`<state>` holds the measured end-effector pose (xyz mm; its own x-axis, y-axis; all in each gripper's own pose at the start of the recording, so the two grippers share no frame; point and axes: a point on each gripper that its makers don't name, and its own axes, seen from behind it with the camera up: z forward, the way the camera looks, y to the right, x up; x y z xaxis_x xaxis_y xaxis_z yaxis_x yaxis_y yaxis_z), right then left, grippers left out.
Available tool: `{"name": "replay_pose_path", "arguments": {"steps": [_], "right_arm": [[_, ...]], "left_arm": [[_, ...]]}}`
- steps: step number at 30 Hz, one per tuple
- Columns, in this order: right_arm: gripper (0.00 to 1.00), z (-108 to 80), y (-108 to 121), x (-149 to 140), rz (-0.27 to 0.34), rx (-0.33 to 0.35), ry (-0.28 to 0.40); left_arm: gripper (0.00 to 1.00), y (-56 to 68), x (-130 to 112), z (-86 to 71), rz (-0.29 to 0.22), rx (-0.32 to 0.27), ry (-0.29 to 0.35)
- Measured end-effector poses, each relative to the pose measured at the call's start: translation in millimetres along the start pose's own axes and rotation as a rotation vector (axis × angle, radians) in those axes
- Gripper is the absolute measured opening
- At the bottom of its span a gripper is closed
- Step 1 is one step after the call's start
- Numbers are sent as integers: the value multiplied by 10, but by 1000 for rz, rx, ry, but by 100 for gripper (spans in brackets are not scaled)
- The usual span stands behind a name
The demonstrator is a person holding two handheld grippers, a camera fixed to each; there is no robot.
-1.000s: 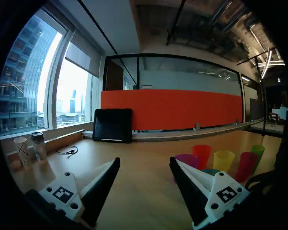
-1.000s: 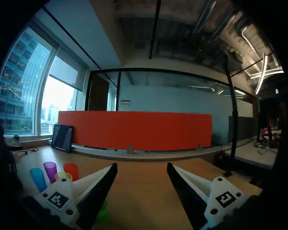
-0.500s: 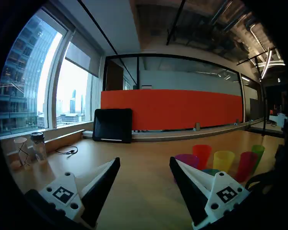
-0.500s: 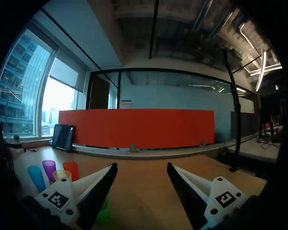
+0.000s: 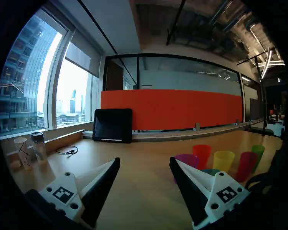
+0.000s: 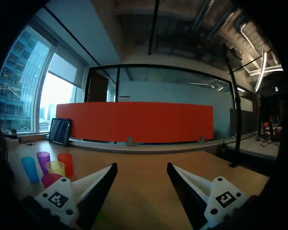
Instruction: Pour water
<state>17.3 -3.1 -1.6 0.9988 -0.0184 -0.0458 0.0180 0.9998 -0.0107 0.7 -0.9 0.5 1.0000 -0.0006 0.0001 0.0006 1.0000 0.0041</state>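
The left gripper (image 5: 144,160) hangs low over the wooden desk (image 5: 144,199) with its fingers spread wide and nothing between them. Its view is all but the same as a second ago. The cups stand in a cluster on the desk to its right, partly behind its right finger: a purple cup (image 5: 188,159), an orange cup (image 5: 202,153), a yellow cup (image 5: 223,160), a pink cup (image 5: 247,165) and a green cup (image 5: 257,152). A black tablet (image 5: 112,125) leans at the far edge of the desk in front of an orange screen (image 5: 171,109). A paper cup (image 5: 22,149) and a bottle (image 5: 38,143) stand by the window at the left.

The right gripper (image 6: 142,165) is likewise wide open and empty. Its view has changed. The cups at its left now sit higher in the picture and clear of its left finger, with a blue cup (image 6: 29,168) outermost. The pink cup, hidden a second ago, shows just in front of the yellow one. The orange screen has also risen in the picture. The green cup that showed under the left finger is now little more than a green glint there.
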Motion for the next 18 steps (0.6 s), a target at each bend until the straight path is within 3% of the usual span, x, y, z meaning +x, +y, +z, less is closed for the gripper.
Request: {"name": "replay_pose_path", "arguments": {"steps": [18], "right_arm": [[100,27,71,-153,18,0,-45]], "left_arm": [[96,1,-2,4,0,0,0]]}}
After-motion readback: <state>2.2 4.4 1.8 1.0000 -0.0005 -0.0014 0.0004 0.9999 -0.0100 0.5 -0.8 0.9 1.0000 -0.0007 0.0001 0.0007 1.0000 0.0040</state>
